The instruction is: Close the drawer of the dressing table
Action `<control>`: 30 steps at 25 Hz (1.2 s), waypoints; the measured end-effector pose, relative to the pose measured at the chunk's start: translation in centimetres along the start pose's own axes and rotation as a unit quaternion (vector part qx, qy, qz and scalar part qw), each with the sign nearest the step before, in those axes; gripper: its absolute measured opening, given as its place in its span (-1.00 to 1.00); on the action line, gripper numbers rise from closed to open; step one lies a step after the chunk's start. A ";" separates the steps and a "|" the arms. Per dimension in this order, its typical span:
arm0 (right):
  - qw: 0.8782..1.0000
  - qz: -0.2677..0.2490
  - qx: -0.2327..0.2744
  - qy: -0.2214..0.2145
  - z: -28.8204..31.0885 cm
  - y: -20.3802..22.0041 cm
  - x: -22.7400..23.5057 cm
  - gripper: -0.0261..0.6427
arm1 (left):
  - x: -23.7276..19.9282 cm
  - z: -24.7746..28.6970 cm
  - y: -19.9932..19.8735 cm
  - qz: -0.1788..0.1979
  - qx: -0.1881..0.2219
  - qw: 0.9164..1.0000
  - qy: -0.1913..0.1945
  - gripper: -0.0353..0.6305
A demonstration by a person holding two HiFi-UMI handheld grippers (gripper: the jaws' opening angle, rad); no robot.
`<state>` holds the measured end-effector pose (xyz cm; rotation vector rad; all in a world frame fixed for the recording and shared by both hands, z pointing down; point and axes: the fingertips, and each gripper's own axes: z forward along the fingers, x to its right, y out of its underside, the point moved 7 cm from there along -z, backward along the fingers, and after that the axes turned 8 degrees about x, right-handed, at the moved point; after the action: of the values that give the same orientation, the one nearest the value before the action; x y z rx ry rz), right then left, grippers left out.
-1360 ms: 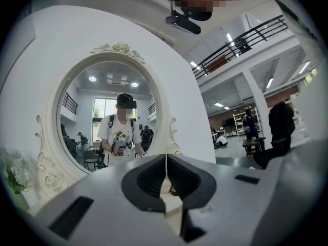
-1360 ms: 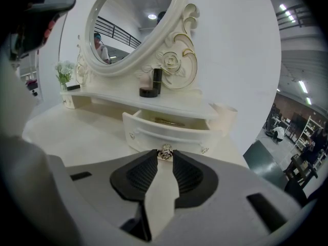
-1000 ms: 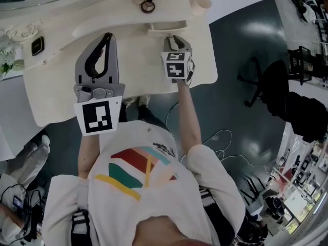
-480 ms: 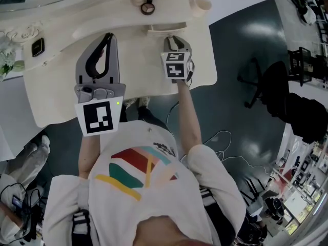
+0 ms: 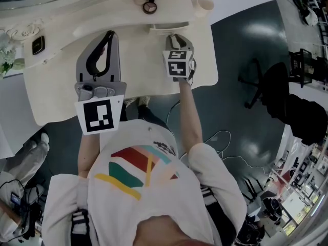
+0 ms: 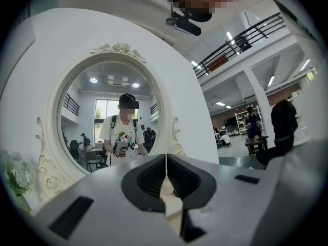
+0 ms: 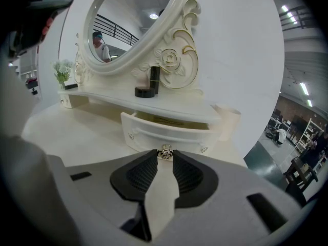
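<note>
The surface (image 5: 138, 60) is glossy cream with a curved, scalloped edge, and a raised shelf runs along its back under an oval mirror (image 7: 128, 19) whose frame is carved with scrolls and a gold-edged rose (image 7: 169, 58). The drawer (image 7: 164, 135) sits under that shelf at the right of the surface and stands partly pulled out; its front is bowed, cream, with a moulded border and a small shiny metal knob (image 7: 164, 152) in the middle. The right tool (image 5: 173, 37), grey and smooth with black ribbed pads (image 7: 189, 176), points down at the drawer front and holds the knob between its tips, the jaws narrowing to a wedge on either side of it. The left tool (image 5: 109, 35) is level above the left half of the surface, facing the mirror, its jaws pressed together into a thin seam with nothing between them. On the shelf stand a black tube (image 7: 154, 78) and a flat round black case (image 7: 144, 91), touching or nearly so. Compared with a second ago, both tools are in the same places, the right one's grip on the knob looks unchanged, and the drawer shows the same gap under the shelf.
</note>
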<state>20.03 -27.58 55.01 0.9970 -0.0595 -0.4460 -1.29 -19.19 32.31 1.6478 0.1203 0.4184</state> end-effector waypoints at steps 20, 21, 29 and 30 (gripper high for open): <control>1.000 0.002 0.001 -0.002 1.4 -0.7 -0.1 -0.67 | -0.8 -0.1 0.6 0.000 -0.005 1.000 -0.014 -0.87; 1.000 0.001 0.002 -0.002 1.5 -0.7 -0.1 -0.67 | -0.8 -0.1 0.6 0.001 -0.005 1.000 -0.015 -0.87; 1.000 0.000 0.002 -0.002 2.0 -1.1 0.1 -0.67 | -1.1 -0.2 0.9 0.001 -0.009 1.000 -0.020 -0.87; 1.000 0.000 0.002 -0.002 2.1 -1.1 0.1 -0.67 | -1.1 -0.2 0.9 0.001 -0.009 1.000 -0.021 -0.87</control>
<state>19.24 -29.78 55.20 1.0009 -0.0648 -0.4474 -2.57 -19.47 32.96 1.6371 0.0840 0.3852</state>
